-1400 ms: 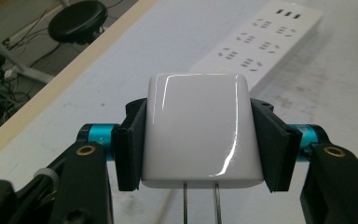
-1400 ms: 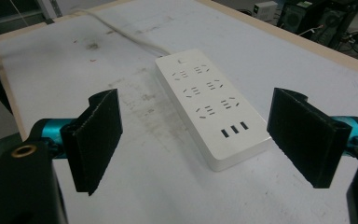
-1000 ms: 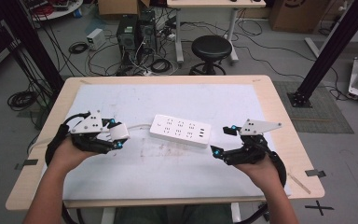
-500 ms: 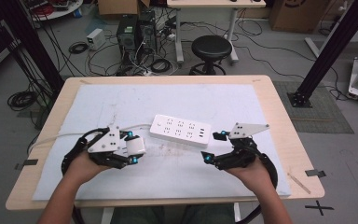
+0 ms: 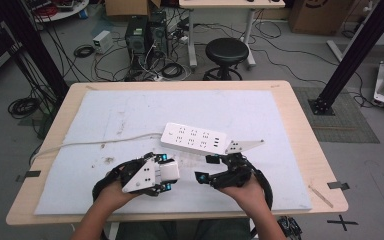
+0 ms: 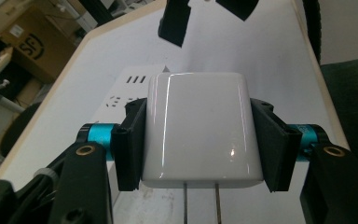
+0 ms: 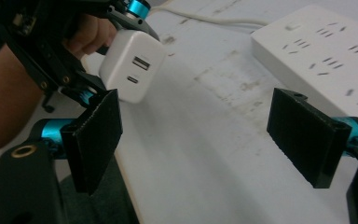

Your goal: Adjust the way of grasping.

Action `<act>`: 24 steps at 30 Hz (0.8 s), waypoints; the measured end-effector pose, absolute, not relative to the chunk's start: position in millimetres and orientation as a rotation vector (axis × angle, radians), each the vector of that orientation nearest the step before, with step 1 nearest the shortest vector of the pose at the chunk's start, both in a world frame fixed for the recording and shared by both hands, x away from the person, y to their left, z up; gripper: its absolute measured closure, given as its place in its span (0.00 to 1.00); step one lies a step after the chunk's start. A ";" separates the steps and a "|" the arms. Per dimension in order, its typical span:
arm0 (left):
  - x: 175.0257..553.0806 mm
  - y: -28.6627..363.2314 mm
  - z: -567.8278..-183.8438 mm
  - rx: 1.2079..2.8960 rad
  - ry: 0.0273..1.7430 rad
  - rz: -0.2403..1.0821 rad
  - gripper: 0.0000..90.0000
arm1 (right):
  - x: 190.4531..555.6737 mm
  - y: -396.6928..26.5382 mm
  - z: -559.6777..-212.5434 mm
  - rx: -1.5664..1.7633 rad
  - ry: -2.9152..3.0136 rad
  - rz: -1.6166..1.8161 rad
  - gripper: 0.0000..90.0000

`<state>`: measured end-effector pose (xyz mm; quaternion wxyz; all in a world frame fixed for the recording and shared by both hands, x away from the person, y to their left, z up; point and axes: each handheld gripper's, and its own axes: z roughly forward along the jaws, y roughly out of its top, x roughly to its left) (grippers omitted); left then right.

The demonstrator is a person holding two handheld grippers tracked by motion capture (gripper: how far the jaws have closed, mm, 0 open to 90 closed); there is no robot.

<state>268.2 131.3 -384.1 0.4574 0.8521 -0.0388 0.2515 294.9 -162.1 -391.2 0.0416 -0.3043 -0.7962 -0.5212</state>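
A: Start at the left. What has the left claw got?

B: A white charger, clamped between both pads (they press on its two flat sides). In the left gripper view two metal prongs stick out of its lower edge, toward the camera. In the right gripper view its outer face carries two ports, one above the other.

A: And where is the charger on the tabletop?

B: In the high view it sits low over the white mat, near the front edge, just left of the middle. Whether it touches the mat I cannot tell. The person's left hand comes in from below, wrapped round the gripper body.

A: Next one along?

B: The strip, a white power strip, lies flat on the mat just beyond the two claws, slightly slanted, with its cord trailing off to the left edge of the tabletop. The charger is near it but apart from it.

A: And the right claw?

B: Its pads stand wide apart with nothing between them (the right gripper view shows bare mat in the gap). It faces the charger, close to it without touching, and the strip lies just beside its far pad. The right hand holds it from below.
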 end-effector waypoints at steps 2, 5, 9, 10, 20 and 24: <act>265.9 128.0 -386.0 2.089 -0.116 0.644 0.47 | 296.9 -155.4 -396.7 -0.917 -2.369 -1.598 0.20; 263.5 124.0 -389.2 2.071 -0.130 0.669 0.47 | 298.3 -149.8 -401.5 -0.917 -2.297 -1.598 0.20; 261.8 121.2 -391.8 2.069 -0.140 0.675 0.47 | 300.5 -146.2 -405.3 -0.907 -2.234 -1.614 0.20; 261.2 120.5 -392.1 2.067 -0.148 0.691 0.47 | 300.7 -145.0 -405.9 -0.916 -2.221 -1.613 0.20; 257.5 114.0 -393.1 2.023 -0.170 0.748 0.47 | 304.6 -129.7 -413.6 -0.869 -2.130 -1.596 0.26; 257.2 111.3 -393.3 2.026 -0.183 0.741 0.47 | 306.6 -125.4 -416.6 -0.842 -2.084 -1.584 0.39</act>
